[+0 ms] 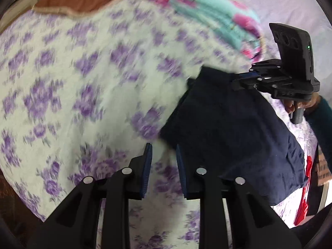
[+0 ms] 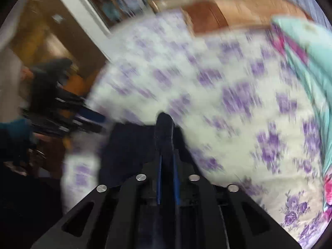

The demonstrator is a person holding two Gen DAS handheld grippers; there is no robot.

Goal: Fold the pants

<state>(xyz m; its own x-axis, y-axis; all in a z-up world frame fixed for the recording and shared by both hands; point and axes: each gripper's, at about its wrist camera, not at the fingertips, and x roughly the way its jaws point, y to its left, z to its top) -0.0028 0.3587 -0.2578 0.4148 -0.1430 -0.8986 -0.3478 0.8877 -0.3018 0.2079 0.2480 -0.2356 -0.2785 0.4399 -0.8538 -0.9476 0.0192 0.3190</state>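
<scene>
Dark navy pants hang bunched over the bed at the right of the left wrist view. My right gripper is shut on their upper edge and holds them up. In the right wrist view the right gripper pinches a fold of the dark pants. My left gripper is open and empty, just left of the pants' lower edge. It shows blurred at the left of the right wrist view.
The bed carries a white bedspread with purple flowers. A teal and pink folded blanket and a brown pillow lie at the far end. A red item hangs at the bed's right edge. A wooden door stands beyond.
</scene>
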